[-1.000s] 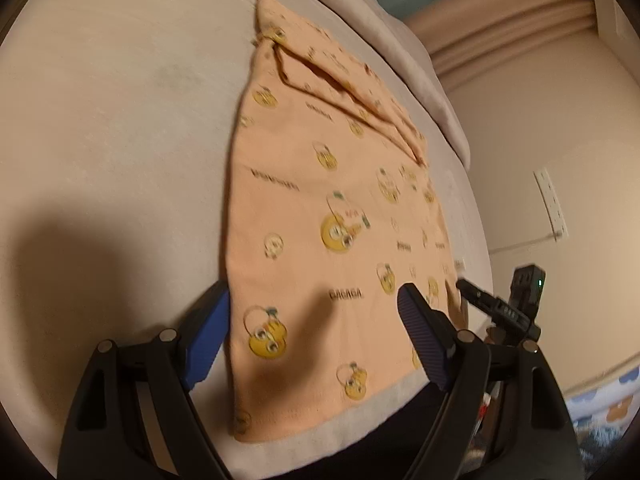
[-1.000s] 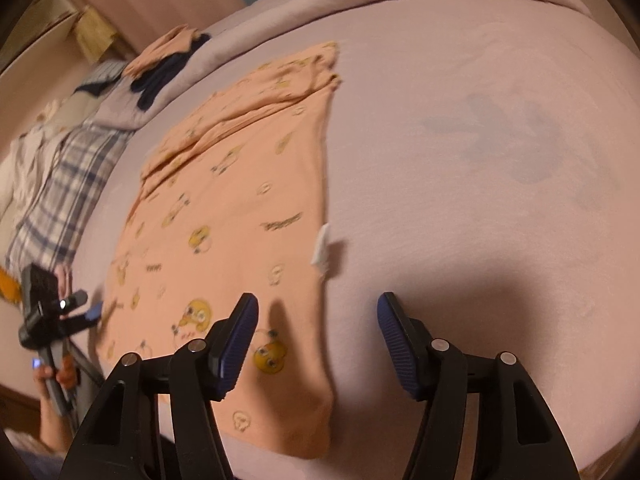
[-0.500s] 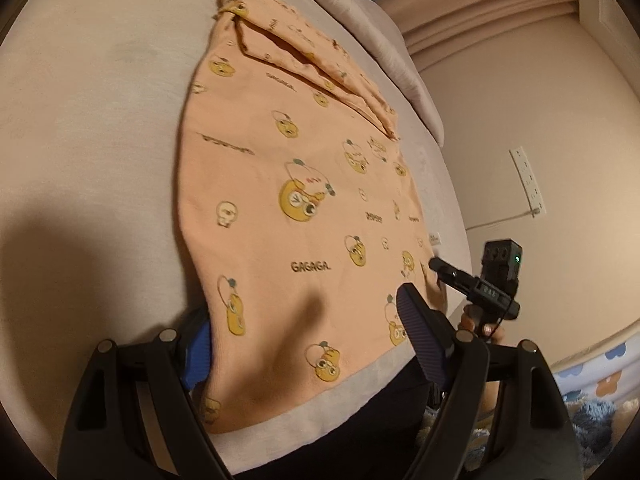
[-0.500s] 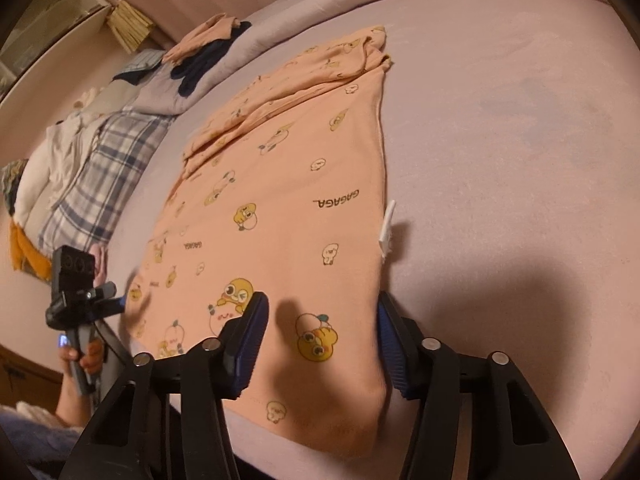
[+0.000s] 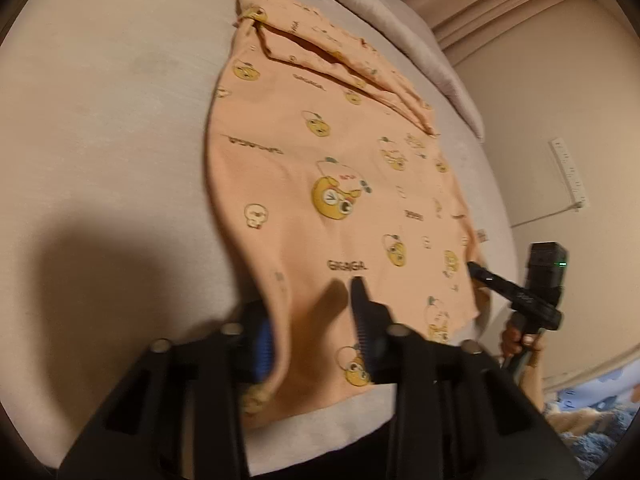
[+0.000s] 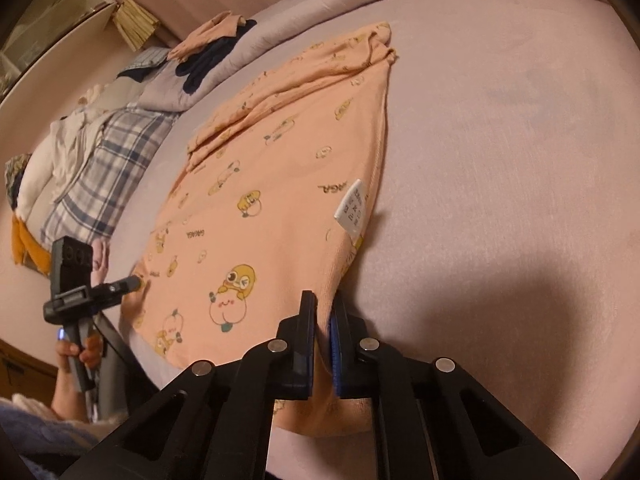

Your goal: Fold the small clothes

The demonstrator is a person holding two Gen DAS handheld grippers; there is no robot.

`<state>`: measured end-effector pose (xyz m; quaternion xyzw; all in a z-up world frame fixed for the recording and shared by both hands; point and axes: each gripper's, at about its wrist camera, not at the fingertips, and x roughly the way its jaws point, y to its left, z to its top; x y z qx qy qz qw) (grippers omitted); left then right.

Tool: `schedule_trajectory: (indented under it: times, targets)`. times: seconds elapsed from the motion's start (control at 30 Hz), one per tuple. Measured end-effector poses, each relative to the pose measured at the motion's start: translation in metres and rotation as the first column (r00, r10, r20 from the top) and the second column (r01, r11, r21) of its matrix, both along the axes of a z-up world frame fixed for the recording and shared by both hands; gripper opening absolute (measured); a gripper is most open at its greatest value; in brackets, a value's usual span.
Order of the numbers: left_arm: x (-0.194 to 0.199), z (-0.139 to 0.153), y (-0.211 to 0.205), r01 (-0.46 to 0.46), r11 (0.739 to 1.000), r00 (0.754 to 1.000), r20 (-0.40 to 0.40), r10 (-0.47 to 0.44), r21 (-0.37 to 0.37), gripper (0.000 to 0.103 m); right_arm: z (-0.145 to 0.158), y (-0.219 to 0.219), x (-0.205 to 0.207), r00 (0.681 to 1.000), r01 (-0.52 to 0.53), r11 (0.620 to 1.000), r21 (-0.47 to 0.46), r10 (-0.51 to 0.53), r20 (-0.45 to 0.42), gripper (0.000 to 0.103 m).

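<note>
A small orange garment (image 5: 332, 168) with yellow cartoon prints lies flat on the bed, its sleeves folded over at the far end. It also shows in the right wrist view (image 6: 272, 184). My left gripper (image 5: 312, 320) has its jaws partly closed around the garment's near left hem, which is bunched and lifted between them. My right gripper (image 6: 324, 320) is shut on the near right hem corner, and the edge there curls up with the white care label (image 6: 354, 208) flipped onto the cloth.
The bed sheet (image 6: 500, 120) spreads wide on the right. A pile of clothes (image 6: 100, 148) and dark garments (image 6: 208, 60) lie at the bed's far left. A wall with a power strip (image 5: 568, 172) stands past the bed's edge.
Both grippers have moved down onto the near hem. The right jaws went from wide open to shut on the corner. The left jaws narrowed around the left hem and the cloth is lifting.
</note>
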<state>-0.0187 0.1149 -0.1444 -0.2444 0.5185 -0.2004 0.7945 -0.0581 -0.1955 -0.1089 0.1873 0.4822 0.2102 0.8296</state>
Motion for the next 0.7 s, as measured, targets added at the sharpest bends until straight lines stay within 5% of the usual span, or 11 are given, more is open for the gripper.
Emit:
schedule_trajectory:
  times: [0.2, 0.43, 0.7]
  targets:
    - [-0.003, 0.018, -0.01, -0.005, 0.999, 0.995, 0.099, 0.001, 0.039, 0.007, 0.014, -0.006, 0.001, 0.999, 0.0, 0.994, 0.107, -0.006, 0.054, 0.008]
    - [-0.005, 0.054, -0.027, -0.011, 0.994, 0.967, 0.254, -0.018, 0.11, 0.007, 0.021, -0.008, -0.001, 0.995, 0.029, 0.982, 0.187, -0.047, 0.09, 0.008]
    - [0.0, 0.065, -0.028, -0.014, 0.996, 0.955, 0.298, -0.013, 0.088, 0.007, 0.032, -0.009, 0.002, 0.99, 0.041, 0.97, 0.24, -0.071, 0.12, 0.008]
